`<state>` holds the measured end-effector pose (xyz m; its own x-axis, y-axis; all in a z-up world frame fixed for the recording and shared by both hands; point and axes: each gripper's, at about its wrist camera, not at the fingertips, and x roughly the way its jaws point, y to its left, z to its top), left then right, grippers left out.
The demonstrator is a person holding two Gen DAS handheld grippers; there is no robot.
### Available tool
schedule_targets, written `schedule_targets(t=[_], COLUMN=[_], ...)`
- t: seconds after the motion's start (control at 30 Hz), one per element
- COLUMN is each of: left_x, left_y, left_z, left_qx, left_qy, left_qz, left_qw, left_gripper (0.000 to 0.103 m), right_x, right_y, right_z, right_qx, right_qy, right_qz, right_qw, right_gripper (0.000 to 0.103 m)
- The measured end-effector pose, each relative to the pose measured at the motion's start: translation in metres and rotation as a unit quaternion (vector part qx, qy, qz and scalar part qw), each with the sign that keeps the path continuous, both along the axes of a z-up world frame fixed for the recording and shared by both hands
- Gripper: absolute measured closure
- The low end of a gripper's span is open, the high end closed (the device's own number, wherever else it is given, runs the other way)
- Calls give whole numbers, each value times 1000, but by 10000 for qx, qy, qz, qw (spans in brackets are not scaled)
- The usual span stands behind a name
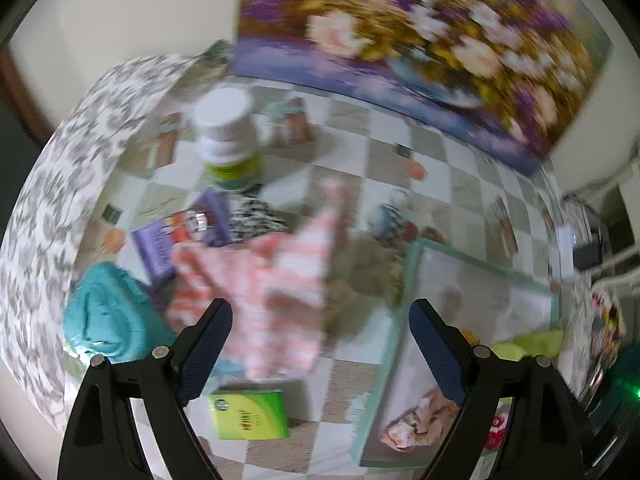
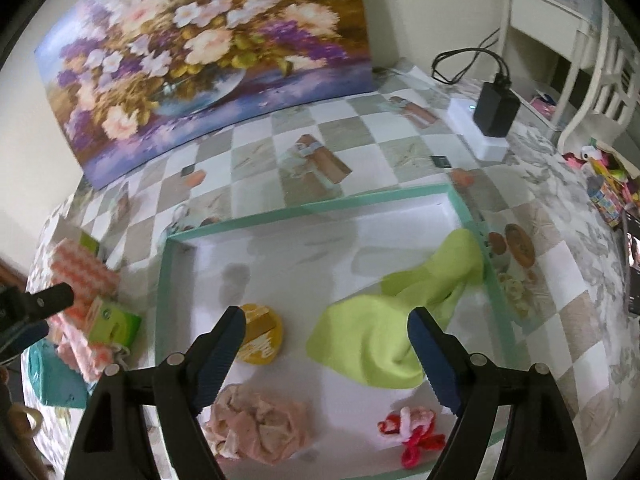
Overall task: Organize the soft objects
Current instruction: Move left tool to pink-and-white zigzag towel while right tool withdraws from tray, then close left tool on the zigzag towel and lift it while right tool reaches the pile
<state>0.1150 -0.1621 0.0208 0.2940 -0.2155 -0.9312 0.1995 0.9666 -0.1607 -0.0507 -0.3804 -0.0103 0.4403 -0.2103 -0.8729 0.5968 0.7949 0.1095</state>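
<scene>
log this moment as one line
left gripper: open, over pink striped cloth | right gripper: open, empty, above tray | tray holds green cloth

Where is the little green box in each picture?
Left wrist view: the little green box lies low and a bit left of the middle, just below the pink-striped cloth.
Right wrist view: the little green box sits far left, outside the tray, beside the same pink-striped cloth.
Shared landmark: the green-rimmed tray, to the right of the box in both.
</scene>
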Motion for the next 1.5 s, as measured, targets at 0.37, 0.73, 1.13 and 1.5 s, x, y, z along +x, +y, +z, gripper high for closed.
schedule_targets(t=[0.37,0.73,1.13,1.5], left_x=[19,32,39,43], left_y=[78,96,66,40], left_z=[11,2,-8,-22], left_qx=[-401,-672,-627,-420], left_qy=[-29,184,349,459], left_qz=[863,995,547,313], left_qw=[9955,9926,9959,9976], left_gripper=[13,13,13,13], right_x=[8,47,96,111], right_y=[23,69,98,81], right_z=[9,24,15,14], right_qx=[51,237,385,172], right_qy=[-80,-188,-39,357], right_qz=[281,798,1051,772], right_qw=[9996,9963,9937,9962], right_gripper=[17,17,17,17])
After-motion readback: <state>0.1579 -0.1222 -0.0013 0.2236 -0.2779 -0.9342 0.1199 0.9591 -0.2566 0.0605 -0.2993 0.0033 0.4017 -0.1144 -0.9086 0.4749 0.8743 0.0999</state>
